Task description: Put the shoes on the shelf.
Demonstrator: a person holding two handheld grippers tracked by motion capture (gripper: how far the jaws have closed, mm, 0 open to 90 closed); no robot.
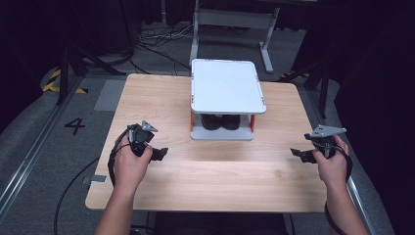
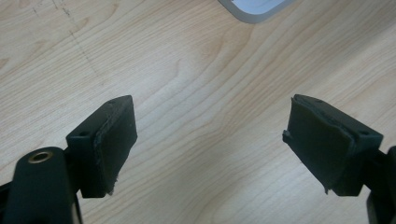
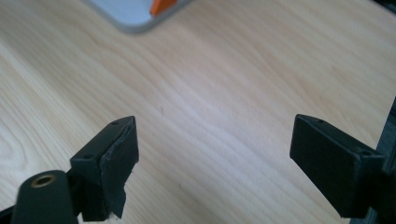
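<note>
Wooden table (image 1: 205, 171), two-tier rack (image 1: 227, 93) (dark shoes (image 1: 220, 122) beneath), both grippers agape

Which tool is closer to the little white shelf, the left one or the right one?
Left. The left tool sits just off the white shelf's near-left corner; the right tool is farther out, off its near-right corner. Both are open and empty.

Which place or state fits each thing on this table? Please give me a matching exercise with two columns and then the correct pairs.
Things:
1. white shelf
2. black shoes
3. left gripper
4. right gripper

Places or states:
A. under the top board, on the lower board
B. open, near the table's right edge
C. at the middle of the table's far side
D. open, over the table's left part

Pairs: 1-C, 2-A, 3-D, 4-B
</note>
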